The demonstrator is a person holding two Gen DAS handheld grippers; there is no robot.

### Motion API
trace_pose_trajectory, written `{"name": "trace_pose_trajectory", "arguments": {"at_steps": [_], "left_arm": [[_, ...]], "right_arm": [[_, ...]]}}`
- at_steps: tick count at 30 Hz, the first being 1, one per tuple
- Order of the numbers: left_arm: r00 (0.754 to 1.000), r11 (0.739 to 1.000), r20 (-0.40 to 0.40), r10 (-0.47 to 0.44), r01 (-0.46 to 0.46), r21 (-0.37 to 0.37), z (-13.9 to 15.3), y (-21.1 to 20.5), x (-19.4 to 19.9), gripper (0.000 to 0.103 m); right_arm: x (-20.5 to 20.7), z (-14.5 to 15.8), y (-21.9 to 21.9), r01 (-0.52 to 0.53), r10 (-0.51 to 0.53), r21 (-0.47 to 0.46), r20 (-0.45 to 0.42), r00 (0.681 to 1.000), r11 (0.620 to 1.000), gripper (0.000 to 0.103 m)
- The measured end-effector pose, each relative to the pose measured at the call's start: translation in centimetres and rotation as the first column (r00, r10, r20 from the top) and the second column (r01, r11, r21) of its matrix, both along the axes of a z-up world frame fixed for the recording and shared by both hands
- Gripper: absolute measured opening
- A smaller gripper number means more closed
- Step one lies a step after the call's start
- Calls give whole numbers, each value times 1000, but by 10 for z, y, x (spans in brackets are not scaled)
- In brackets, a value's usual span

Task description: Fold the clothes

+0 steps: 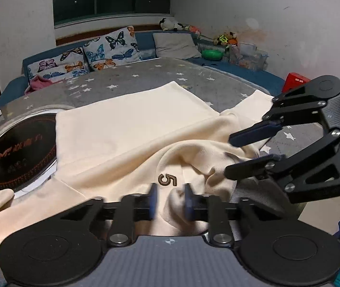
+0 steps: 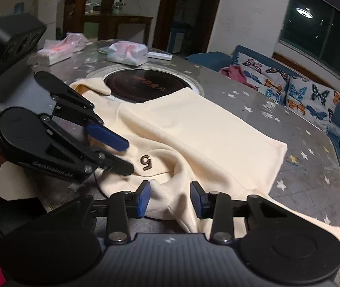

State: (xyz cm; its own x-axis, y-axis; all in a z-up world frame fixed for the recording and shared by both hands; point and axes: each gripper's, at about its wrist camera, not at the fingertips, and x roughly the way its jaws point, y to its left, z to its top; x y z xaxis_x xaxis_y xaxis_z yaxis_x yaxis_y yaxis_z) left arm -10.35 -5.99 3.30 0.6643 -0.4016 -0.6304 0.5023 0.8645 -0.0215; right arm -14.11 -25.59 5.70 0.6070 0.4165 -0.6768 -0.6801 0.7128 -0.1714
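Note:
A cream garment [image 1: 126, 129] [image 2: 205, 129] with an embroidered "5" [image 1: 167, 179] [image 2: 146, 161] lies rumpled on a grey star-patterned table [image 1: 146, 76] [image 2: 308, 167]. One edge overlaps a round cooktop. In its own view my left gripper [image 1: 171, 201] is blurred, its blue pads apart with a fold of cloth between them, just below the "5". In the right wrist view the left gripper [image 2: 129, 155] sits left of the "5", with its lower finger on the cloth. My right gripper [image 2: 171, 199] [image 1: 229, 156] is open over the bunched cloth to the right of the "5".
The round black cooktop [image 1: 19, 153] [image 2: 146, 83] is set into the table. Tissue packs [image 2: 126, 52] and a white remote [image 2: 159, 55] lie beyond it. A blue sofa with butterfly cushions [image 1: 107, 47] [image 2: 301, 91] runs along the far side. A red box [image 1: 296, 81] stands at the right.

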Motion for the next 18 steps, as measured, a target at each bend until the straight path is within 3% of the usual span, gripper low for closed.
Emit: {"name": "trace_pose_trajectory", "arguments": {"at_steps": [4,6,11,14,18], "left_arm": [[999,999,36,-5,6,-33,7,6,-8,6],[999,999,53,-7,10,-50,11,9,-13,5],[994,994,103,-28,39,-105,23,21,-28,5],[991,988,112,-75,89,-128,28,30,-40,5],[982,979,96,-161,171,-115,25,38,-58,5]], "right_arm": [[1,-7,7,-31,31,-19,-1,1000,999,28],[0,-12,11,-45,44,-23,-6,999,999,18],[-6,-13,11,-58,59,-39,17,998,998,7],[-17,-2,4,-69,70,-27,35,997,997,6],[-37,5,-6,-100,100,-28,-13,995,995,6]]}}
